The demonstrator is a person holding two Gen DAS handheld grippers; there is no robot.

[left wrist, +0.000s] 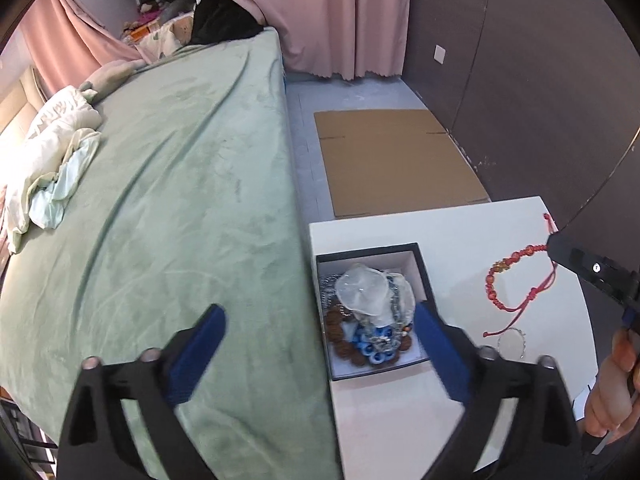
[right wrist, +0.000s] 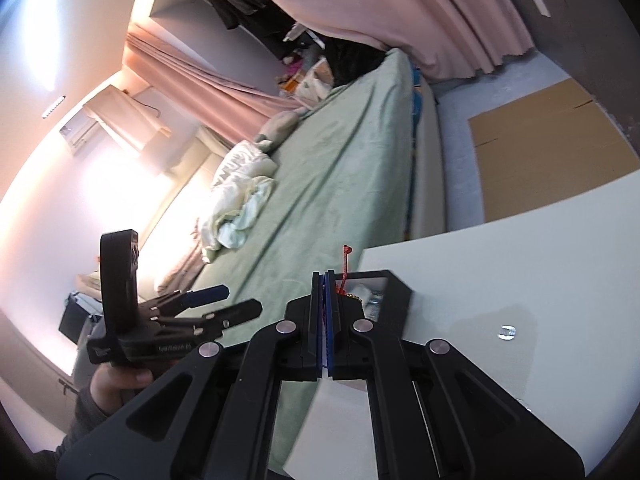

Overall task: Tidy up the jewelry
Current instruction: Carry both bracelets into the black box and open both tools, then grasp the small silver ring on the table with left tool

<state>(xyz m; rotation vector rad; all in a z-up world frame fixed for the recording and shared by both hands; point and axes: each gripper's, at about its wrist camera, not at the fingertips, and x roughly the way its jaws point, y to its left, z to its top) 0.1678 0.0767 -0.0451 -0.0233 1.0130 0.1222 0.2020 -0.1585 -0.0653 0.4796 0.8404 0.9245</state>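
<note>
Blue pads: lined the inner faces of the left gripper [left wrist: 320, 344], whose jaws stood released and wide apart, one finger over the green bedspread [left wrist: 168, 200] and the other over the box.
Left gripper, side view: in the right wrist view it [right wrist: 236, 302] was held by a hand [right wrist: 116, 384] out over the bed, fingers spread with nothing between them.
Right gripper: its [right wrist: 325, 280] jaws were clenched, blue pads pressed flat together on the red cord of the bracelet [left wrist: 516, 280]; a knotted red end stuck up just past the fingertips.
Bracelet: red and amber beads on a red cord, hanging from the right gripper's tip above the white desk [left wrist: 480, 224], its loop and loose tail drooping toward the surface to the right of the box.
Jewelry box: black-walled with a pale lining [left wrist: 372, 308], open on the desk's left side beside the bed, holding a heap of pieces: brown beads, blue beads, silvery chain and a clear bag on top.
Small silver piece: a thin ring-like item [left wrist: 512, 340] lay on the desk below the bracelet's tail; what it was I could not tell.
Right hand: gripped the right gripper's handle at the frame edge [left wrist: 612, 392].
Floor: a flattened brown cardboard sheet [left wrist: 396, 160] lay beyond the desk.
Far end: pink curtains [left wrist: 344, 16] hung past the bed's foot, with crumpled pale bedding [left wrist: 52, 160] on the bed's left.
</note>
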